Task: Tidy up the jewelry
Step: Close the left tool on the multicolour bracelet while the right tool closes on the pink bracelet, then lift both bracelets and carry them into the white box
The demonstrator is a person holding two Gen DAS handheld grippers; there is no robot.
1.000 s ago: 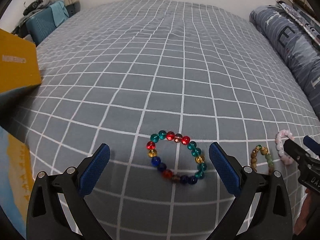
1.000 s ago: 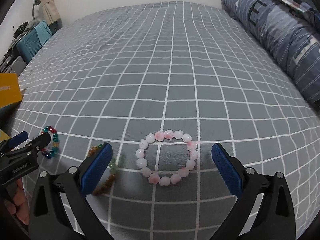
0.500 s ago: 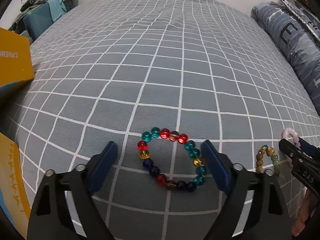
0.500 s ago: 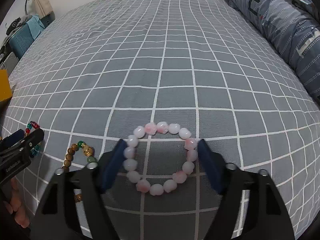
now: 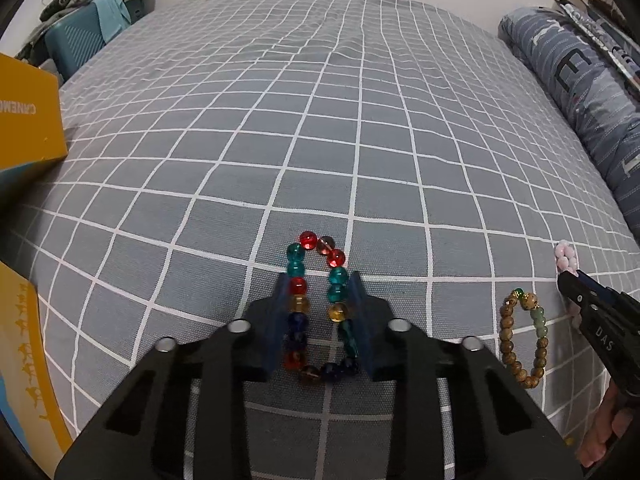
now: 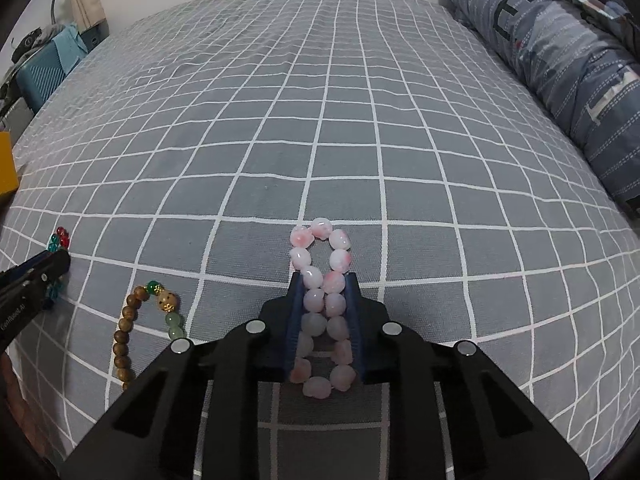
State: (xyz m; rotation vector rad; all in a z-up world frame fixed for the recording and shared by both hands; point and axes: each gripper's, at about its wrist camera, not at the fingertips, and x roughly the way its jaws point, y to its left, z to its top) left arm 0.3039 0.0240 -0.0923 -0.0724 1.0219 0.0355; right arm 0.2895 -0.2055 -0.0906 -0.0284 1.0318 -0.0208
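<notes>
Beyond pink bracelet (image 6: 322, 309), open bedspread (image 6: 320, 120)

Glossy glass-like multicoloured bracelet (image 5: 318, 308), matt woven bedsheet (image 5: 360, 140), wooden-looking bead bracelet (image 5: 520, 340)

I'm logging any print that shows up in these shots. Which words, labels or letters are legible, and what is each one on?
"DAS": white print on the right gripper, cut off after that.
"CANEMO": on the yellow box, upside down and cut by the frame edge.
White print on the left gripper: too blurred to read.
Large block letters on the rolled blue bedding: partial, no word readable.
</notes>
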